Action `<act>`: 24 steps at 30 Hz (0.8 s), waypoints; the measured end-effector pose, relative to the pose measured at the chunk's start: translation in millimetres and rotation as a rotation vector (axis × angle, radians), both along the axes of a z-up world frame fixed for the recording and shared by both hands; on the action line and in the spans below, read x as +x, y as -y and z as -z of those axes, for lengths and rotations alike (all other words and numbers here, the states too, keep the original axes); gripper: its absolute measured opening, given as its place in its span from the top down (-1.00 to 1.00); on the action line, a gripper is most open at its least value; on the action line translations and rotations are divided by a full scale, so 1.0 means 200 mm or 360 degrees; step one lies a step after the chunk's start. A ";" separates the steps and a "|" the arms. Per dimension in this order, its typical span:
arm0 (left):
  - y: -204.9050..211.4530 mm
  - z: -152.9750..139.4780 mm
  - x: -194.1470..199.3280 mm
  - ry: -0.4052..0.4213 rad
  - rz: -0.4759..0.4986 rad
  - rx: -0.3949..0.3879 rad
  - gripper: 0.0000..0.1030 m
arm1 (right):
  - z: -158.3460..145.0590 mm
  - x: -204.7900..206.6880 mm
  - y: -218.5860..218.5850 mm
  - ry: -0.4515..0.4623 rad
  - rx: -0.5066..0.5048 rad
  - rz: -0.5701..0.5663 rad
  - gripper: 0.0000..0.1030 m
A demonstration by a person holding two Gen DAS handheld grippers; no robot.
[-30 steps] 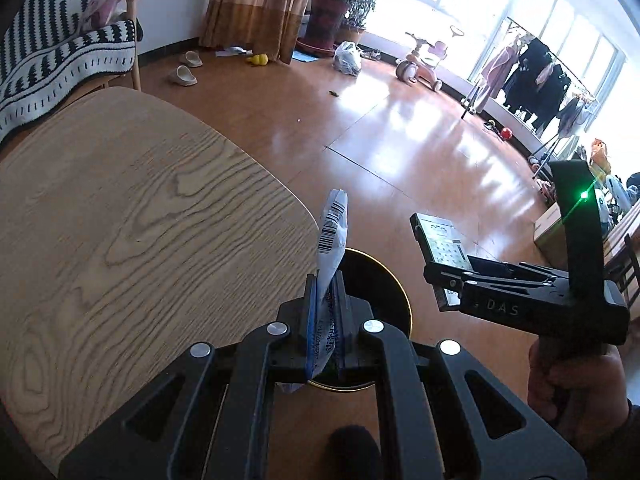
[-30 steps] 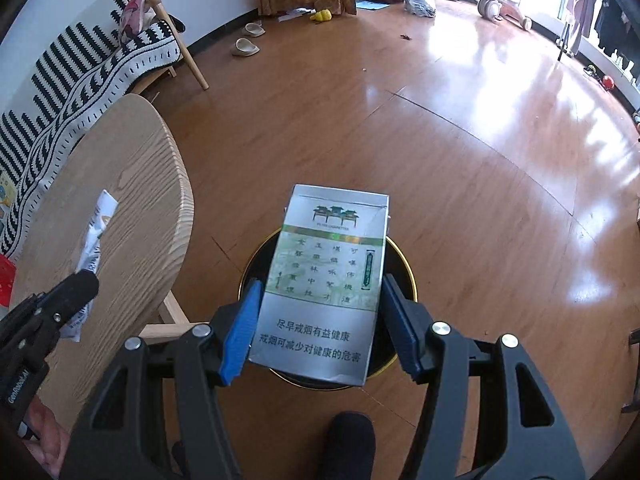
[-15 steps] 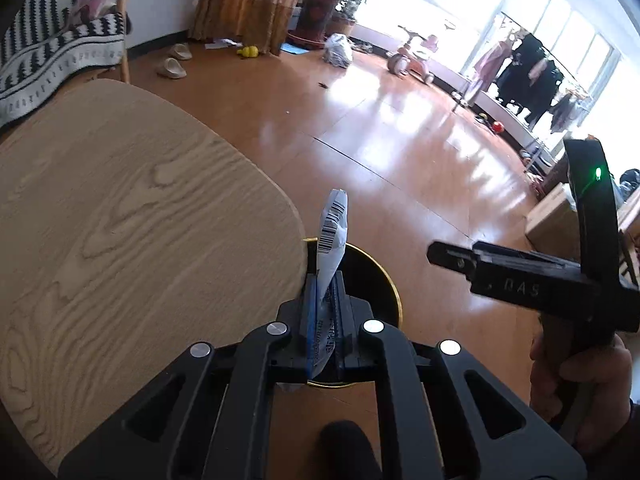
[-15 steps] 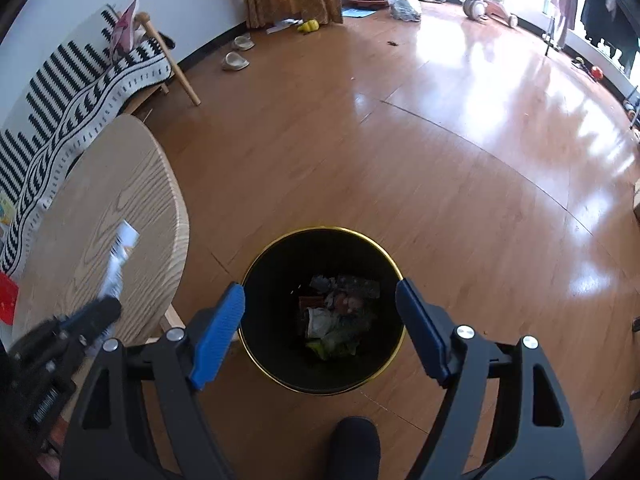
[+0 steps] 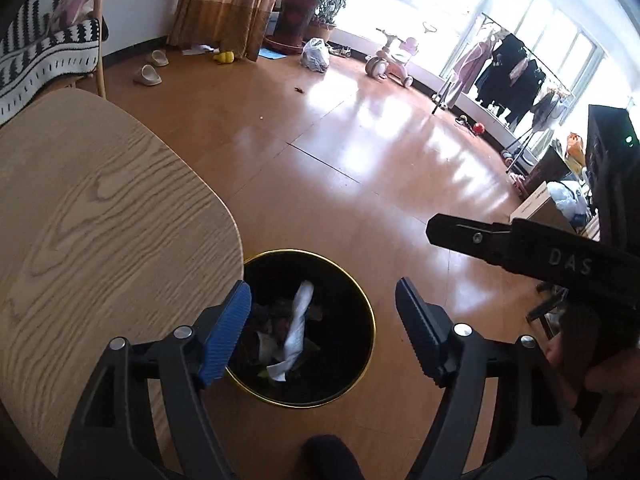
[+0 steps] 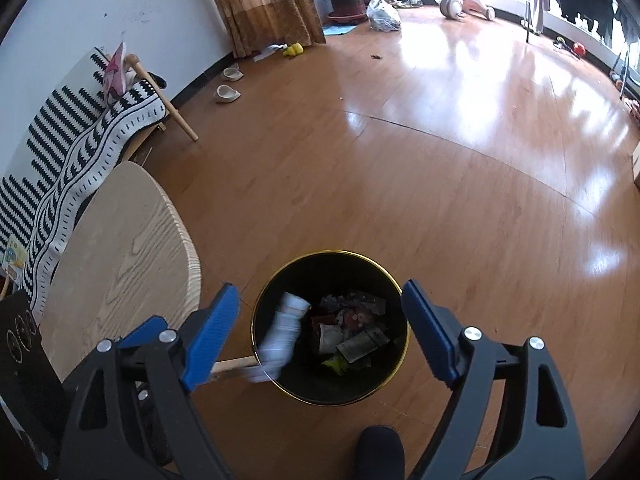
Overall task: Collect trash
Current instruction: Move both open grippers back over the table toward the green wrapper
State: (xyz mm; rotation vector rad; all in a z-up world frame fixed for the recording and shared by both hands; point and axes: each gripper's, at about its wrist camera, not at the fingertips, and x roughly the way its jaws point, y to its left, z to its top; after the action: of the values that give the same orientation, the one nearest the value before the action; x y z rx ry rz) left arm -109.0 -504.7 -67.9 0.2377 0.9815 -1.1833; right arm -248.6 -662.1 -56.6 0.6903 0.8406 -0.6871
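Falling white wrapper (image 5: pixel 298 332) over black bin (image 5: pixel 360 376)

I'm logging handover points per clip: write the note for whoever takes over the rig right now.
Left gripper: jaws have just been opening, nothing between them; the white wrapper is dropping into the black bin.
Right gripper: open, empty, above the same bin.
The bin stands on the floor by the wooden table, with mixed trash inside, a cigarette pack among it.
Done: both pieces released.
Left: no trash shows on the visible tabletop; check the rest.
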 end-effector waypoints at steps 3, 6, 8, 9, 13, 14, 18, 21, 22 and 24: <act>-0.04 -0.02 0.03 0.0021 -0.0027 0.0000 -0.44 | -0.03 0.03 -0.04 0.0009 -0.0031 -0.0036 -0.57; -0.14 -0.07 0.10 0.0046 -0.0106 0.0001 -0.57 | -0.06 0.08 -0.10 0.0005 -0.0061 -0.0101 -0.62; -0.24 -0.12 0.16 0.0069 -0.0180 -0.0005 -0.62 | -0.09 0.15 -0.17 -0.0011 -0.0101 -0.0181 -0.65; -0.31 -0.15 0.20 0.0083 -0.0223 -0.0006 -0.63 | -0.10 0.20 -0.21 -0.0019 -0.0120 -0.0222 -0.65; -0.59 -0.23 0.37 0.0120 -0.0408 -0.0008 -0.66 | -0.12 0.41 -0.44 -0.0031 -0.0150 -0.0450 -0.66; -0.69 -0.26 0.42 0.0123 -0.0473 -0.0008 -0.66 | -0.12 0.47 -0.50 -0.0026 -0.0141 -0.0507 -0.66; -1.06 -0.32 0.59 0.0147 -0.0678 0.0029 -0.66 | -0.12 0.71 -0.79 -0.0017 -0.0117 -0.0745 -0.66; -1.40 -0.35 0.70 0.0205 -0.0859 0.0097 -0.66 | -0.11 0.88 -1.06 -0.0016 -0.0110 -0.0947 -0.66; -1.51 -0.36 0.73 0.0224 -0.0911 0.0117 -0.66 | -0.10 0.94 -1.19 -0.0021 -0.0117 -0.1024 -0.66; -1.74 -0.37 0.76 0.0248 -0.1025 0.0151 -0.67 | -0.08 1.03 -1.39 -0.0038 -0.0129 -0.1143 -0.65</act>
State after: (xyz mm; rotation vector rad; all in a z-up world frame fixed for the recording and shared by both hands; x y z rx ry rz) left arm 43.9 -157.1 5.4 0.0737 0.8834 -0.5234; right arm -43.1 -384.6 -40.2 0.2676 0.9964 -0.0795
